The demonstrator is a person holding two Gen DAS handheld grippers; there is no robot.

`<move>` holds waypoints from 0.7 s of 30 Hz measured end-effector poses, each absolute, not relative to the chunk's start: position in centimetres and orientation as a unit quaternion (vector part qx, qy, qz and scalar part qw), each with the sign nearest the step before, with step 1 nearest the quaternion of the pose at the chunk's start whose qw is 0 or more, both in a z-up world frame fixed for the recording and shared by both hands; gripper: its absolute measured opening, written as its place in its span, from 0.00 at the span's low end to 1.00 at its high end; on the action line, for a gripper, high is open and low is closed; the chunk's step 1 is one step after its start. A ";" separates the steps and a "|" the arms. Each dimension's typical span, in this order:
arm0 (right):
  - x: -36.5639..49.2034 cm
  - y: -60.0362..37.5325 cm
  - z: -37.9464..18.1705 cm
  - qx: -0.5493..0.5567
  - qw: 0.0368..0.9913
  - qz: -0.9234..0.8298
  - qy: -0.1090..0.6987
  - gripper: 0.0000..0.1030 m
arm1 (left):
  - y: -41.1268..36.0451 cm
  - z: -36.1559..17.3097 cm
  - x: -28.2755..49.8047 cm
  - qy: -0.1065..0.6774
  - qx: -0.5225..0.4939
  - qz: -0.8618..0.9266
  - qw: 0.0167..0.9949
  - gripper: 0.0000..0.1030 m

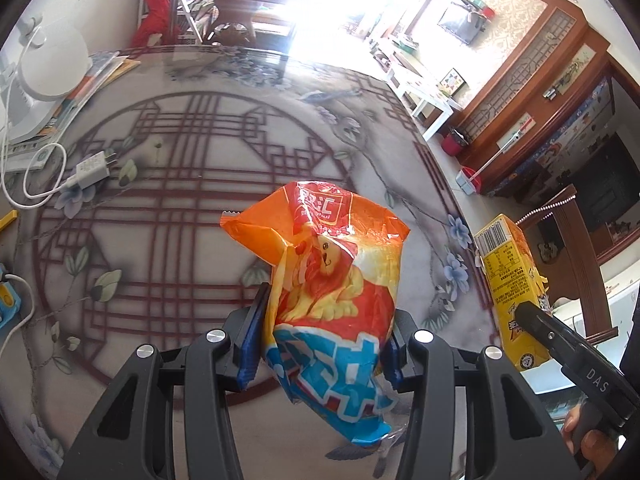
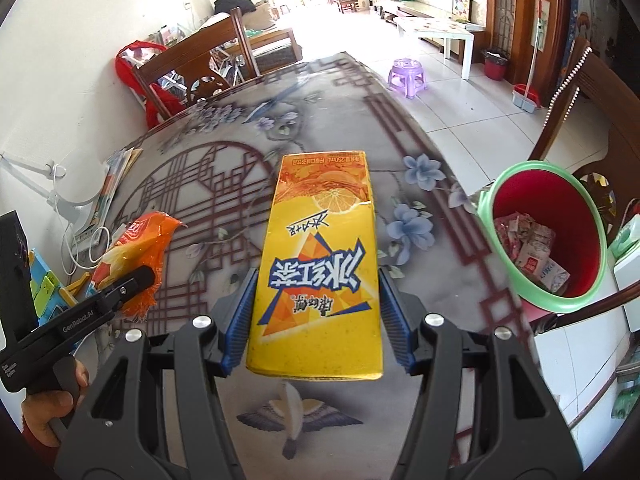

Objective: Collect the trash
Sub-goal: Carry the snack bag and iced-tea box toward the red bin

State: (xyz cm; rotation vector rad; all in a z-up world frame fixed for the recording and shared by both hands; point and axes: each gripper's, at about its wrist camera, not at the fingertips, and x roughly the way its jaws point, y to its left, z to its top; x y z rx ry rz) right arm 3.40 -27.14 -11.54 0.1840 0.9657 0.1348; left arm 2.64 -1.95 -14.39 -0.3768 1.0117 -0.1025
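My left gripper (image 1: 322, 334) is shut on an orange and blue snack bag (image 1: 332, 280), held up above the patterned table (image 1: 160, 184). The same snack bag (image 2: 136, 256) shows at the left of the right wrist view, in the left gripper (image 2: 138, 280). My right gripper (image 2: 316, 312) is shut on a yellow iced-tea carton (image 2: 320, 264), lifted over the table (image 2: 240, 152). In the left wrist view the carton (image 1: 512, 292) hangs past the table's right edge. A red trash bin with a green rim (image 2: 548, 236) stands to the right, with paper scraps inside.
A white charger and cable (image 1: 90, 170) lie at the table's left, near a white desk lamp (image 1: 44, 72) and stacked papers. Wooden chairs (image 2: 196, 64) stand at the far side and right. A purple stool (image 2: 406, 76) and a white low table (image 2: 444, 30) stand on the tiled floor.
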 end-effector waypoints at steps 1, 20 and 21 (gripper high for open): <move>3.4 -27.6 -11.6 0.090 0.879 0.063 0.464 0.54 | -2.3 -14.4 2.7 0.482 -0.177 -0.051 0.856 0.44; 3.4 -37.9 -12.3 0.116 0.877 0.031 0.465 0.54 | -13.1 -13.8 4.6 0.493 -0.139 -0.088 0.854 0.44; 3.3 -38.6 -12.2 0.117 0.878 0.028 0.463 0.54 | -13.8 -13.7 4.8 0.493 -0.136 -0.091 0.854 0.44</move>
